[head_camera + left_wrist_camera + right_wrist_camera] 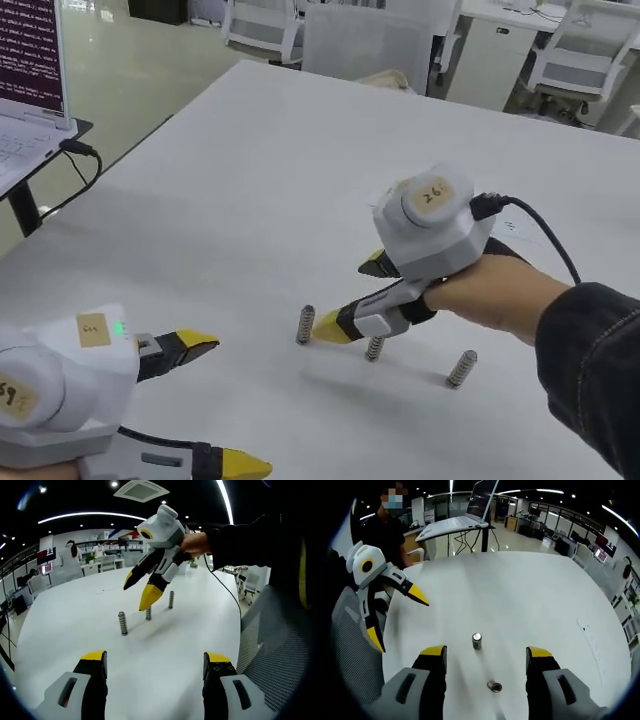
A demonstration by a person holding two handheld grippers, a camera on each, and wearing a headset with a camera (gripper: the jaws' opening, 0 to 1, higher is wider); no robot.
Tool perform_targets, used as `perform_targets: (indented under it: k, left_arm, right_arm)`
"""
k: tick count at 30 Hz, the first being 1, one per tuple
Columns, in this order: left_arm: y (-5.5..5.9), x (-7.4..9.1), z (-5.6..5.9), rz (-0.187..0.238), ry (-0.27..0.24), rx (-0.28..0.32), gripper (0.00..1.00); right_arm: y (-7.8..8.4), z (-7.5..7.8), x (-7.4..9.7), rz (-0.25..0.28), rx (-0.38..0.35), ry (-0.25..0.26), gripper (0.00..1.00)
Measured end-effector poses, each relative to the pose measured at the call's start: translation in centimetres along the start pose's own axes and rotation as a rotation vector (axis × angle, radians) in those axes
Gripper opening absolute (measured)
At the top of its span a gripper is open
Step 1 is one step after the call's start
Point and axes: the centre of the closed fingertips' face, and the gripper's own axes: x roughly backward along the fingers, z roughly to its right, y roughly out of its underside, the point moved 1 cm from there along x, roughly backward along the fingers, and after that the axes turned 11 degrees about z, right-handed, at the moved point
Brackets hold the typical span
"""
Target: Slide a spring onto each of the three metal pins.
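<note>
Three upright coiled springs stand in a row on the white table (pixel 250 180): a left spring (pixel 305 325), a middle spring (pixel 375 348) and a right spring (pixel 461 369). My right gripper (pixel 348 297) hovers open over the left and middle ones, its lower yellow tip close beside the left spring. From its own view, one spring top (pixel 477 640) lies between its jaws and another spring top (pixel 494 686) lies nearer. My left gripper (pixel 220 405) is open and holds nothing at the near left, apart from the springs (pixel 122 623). I cannot tell if pins are inside.
A laptop (pixel 30 80) on a stand with a black cable stands off the table's left edge. White chairs (pixel 265 25) and desks line the far side. A seated person (pixel 385 535) is behind the left gripper (pixel 397 622).
</note>
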Motion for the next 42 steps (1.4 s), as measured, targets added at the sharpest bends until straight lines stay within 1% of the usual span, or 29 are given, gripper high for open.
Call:
perform_targets:
  k: [4,7,10,19,22,28,32,35,39,42]
  left_arm:
    - [-0.1,-0.1,0.0,-0.001,-0.001,-0.001,0.75]
    - [-0.2,-0.1,0.0,-0.001,-0.001,0.000,0.76]
    - [-0.2,-0.2,0.1,-0.001,0.001,0.002,0.76]
    - [-0.5,0.0,0.0,0.002,-0.008,0.009,0.76]
    - [-0.7,0.0,0.0,0.002,-0.009,0.006,0.76]
    - [-1.0,-0.1,0.0,0.002,-0.009,0.002,0.75]
    - [-1.1,-0.2,0.0,0.001,-0.011,-0.002,0.75]
    - [-1.2,-0.2,0.0,0.001,-0.014,-0.003,0.75]
    - [-1.4,-0.2,-0.1,0.005,-0.020,-0.001,0.75]
    - [-1.4,-0.2,0.0,0.003,-0.019,-0.003,0.75]
  right_arm:
    - [0.1,0.4,0.7,0.022,-0.010,0.019,0.63]
    - [0.1,0.7,1.1,0.041,-0.023,0.038,0.67]
    - [0.2,0.8,1.6,0.052,-0.026,0.051,0.68]
    - [-0.2,1.6,3.2,0.115,-0.045,0.108,0.74]
    - [-0.3,1.9,4.0,0.139,-0.053,0.132,0.77]
    - [-0.2,2.4,5.3,0.174,-0.071,0.171,0.79]
    - [0.0,2.8,6.5,0.202,-0.077,0.208,0.80]
    - [0.1,3.1,7.3,0.218,-0.084,0.223,0.80]
    - [0.4,3.5,8.5,0.245,-0.102,0.256,0.81]
    - [1.0,3.5,9.5,0.255,-0.115,0.274,0.81]
